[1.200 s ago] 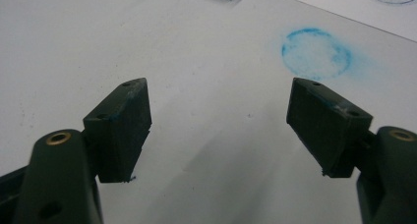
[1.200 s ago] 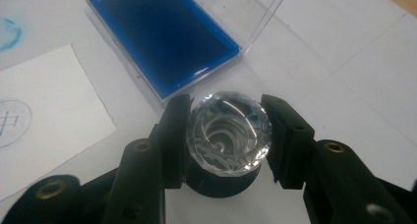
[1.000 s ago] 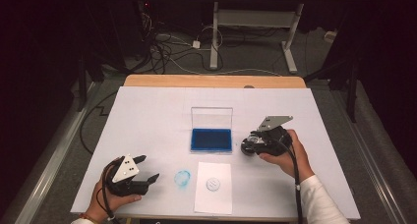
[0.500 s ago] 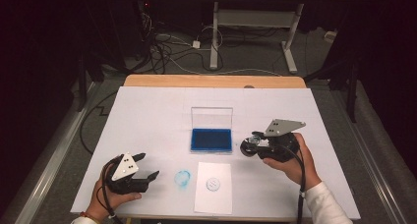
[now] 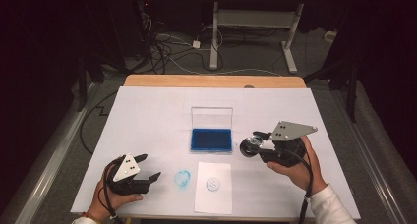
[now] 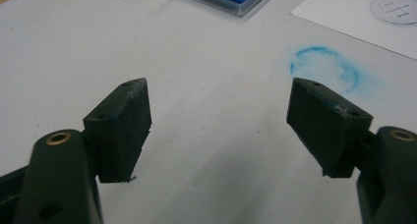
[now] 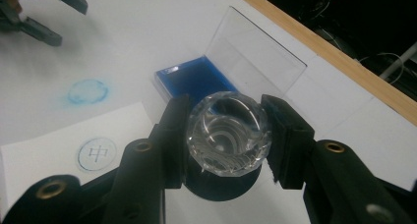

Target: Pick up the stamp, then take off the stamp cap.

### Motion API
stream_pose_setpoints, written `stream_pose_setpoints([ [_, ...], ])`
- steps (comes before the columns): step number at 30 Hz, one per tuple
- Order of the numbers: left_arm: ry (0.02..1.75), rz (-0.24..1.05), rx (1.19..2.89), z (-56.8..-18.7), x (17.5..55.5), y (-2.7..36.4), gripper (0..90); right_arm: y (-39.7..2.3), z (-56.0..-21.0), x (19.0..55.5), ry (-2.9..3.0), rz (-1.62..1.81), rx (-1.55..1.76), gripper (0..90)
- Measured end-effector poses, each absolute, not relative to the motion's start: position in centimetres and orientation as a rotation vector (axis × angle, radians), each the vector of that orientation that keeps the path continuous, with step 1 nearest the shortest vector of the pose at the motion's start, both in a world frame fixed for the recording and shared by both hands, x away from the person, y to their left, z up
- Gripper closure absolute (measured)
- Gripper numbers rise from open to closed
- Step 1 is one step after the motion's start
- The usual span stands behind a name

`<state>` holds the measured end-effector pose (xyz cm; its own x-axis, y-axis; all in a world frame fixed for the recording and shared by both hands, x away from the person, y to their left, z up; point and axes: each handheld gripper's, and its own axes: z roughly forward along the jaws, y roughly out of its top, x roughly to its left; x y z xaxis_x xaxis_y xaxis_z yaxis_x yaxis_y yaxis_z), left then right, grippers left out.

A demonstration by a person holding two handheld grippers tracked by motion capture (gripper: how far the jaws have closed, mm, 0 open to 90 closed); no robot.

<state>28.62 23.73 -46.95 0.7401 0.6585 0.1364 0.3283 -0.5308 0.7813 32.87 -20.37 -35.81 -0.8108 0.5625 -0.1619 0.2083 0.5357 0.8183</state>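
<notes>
Paper comes nearest: a white rectangular sheet of paper (image 5: 213,187) bearing a round blue stamped mark (image 5: 213,184) lies at the table's front edge, just in front of the open blue ink pad in its clear plastic case (image 5: 212,139). Left of that sheet a smudged blue ring (image 5: 182,178) marks the white table cover (image 5: 147,116), and farther left the left gripper (image 5: 149,167) rests with its jaws apart, nothing between them. Right of the ink pad, the right gripper (image 5: 252,143) is clamped on a clear faceted round-handled stamp (image 7: 227,132), held above the table.
</notes>
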Motion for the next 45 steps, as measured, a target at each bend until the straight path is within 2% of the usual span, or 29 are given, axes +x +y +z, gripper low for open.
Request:
stream_pose_setpoints([
  [34,0.688,0.506,2.181,-47.1,28.9,23.0,23.9,-17.9,-36.1,31.5,2.370,1.240,0.560,57.5],
  [45,0.622,0.503,2.163,-46.0,29.1,20.6,23.7,-16.2,-36.0,31.5,2.378,1.290,0.538,57.4],
])
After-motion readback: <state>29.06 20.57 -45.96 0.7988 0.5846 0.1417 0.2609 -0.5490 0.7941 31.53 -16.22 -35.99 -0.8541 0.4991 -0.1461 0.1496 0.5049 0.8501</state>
